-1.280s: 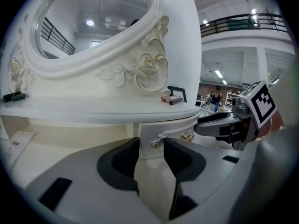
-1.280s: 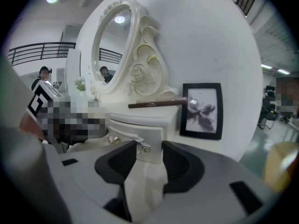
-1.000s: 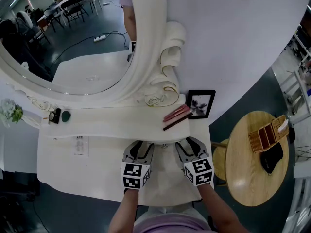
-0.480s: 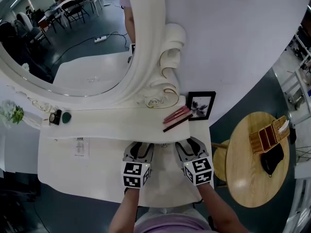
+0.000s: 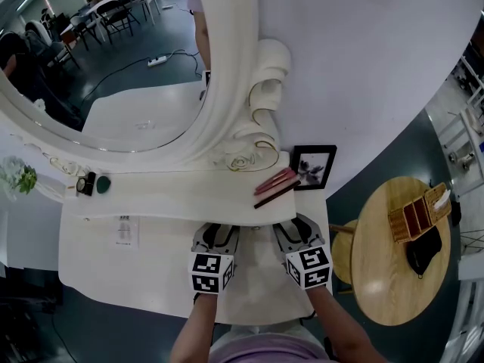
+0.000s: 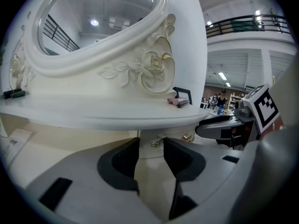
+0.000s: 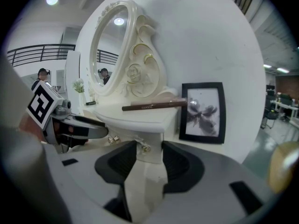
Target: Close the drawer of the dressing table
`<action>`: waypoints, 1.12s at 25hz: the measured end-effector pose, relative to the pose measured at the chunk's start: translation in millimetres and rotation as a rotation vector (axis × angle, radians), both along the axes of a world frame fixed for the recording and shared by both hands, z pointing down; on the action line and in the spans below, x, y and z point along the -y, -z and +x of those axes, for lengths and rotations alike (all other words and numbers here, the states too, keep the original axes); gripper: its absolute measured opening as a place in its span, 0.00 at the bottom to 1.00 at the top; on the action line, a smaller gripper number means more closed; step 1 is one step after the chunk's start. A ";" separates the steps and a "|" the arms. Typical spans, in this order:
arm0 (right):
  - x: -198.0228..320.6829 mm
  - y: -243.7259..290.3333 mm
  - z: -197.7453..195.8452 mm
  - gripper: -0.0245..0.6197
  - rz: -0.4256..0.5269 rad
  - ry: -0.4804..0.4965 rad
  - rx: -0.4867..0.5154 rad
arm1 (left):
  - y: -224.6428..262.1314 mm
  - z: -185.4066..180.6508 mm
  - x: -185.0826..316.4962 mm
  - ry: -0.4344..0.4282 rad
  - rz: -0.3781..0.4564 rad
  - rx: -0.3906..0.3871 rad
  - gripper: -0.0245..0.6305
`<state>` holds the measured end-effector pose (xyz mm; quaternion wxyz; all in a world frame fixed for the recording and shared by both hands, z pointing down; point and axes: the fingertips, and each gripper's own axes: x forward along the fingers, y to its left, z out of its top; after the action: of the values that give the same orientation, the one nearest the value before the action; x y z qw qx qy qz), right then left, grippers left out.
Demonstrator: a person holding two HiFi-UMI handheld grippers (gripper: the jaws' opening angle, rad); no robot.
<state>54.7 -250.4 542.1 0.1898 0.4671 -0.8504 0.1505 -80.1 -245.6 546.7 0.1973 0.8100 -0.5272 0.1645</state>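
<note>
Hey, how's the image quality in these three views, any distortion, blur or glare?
Head view: strong fisheye bends the mirror frame, detail sharp. Left gripper view: dark round vignette, foreground soft, ceiling lights reflect in the mirror. Right gripper view: same vignette, picture frame crisp.

Glossy white painted bench (image 5: 151, 267), smooth carved cream mirror frame (image 5: 236, 89) with gilt touches, small shiny brass-coloured metal knob (image 7: 145, 148), matt dark plastic fingers (image 6: 117, 164), glossy black picture frame (image 5: 313, 147), pale smooth wood round table (image 5: 378, 278), dark floor (image 5: 113, 331) with a soft sheen
</note>
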 end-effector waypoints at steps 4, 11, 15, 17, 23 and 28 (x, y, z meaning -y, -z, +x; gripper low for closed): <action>1.5 -1.1 0.1 0.32 -0.001 0.001 0.003 | -0.7 0.3 1.5 0.002 0.001 -0.001 0.29; 1.9 -0.4 0.5 0.32 -0.005 -0.003 0.007 | -0.5 0.4 1.9 0.005 -0.001 0.000 0.30; 0.6 -0.7 1.2 0.32 -0.019 -0.023 0.023 | -0.5 -0.2 0.5 0.026 -0.002 -0.025 0.29; -0.9 -0.2 2.8 0.31 -0.024 -0.034 0.029 | -0.2 -0.6 -0.4 0.032 -0.004 -0.030 0.29; -5.8 5.1 11.2 0.28 -0.015 -0.059 0.038 | 6.4 -2.4 -4.1 0.040 0.009 -0.049 0.29; -14.7 9.8 13.1 0.27 -0.008 -0.067 0.048 | 11.3 -1.5 -12.1 0.036 0.018 -0.054 0.29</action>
<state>67.8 -235.7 532.3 0.1662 0.4909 -0.8379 0.1712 -81.7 -233.5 535.3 0.2072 0.8062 -0.5377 0.1341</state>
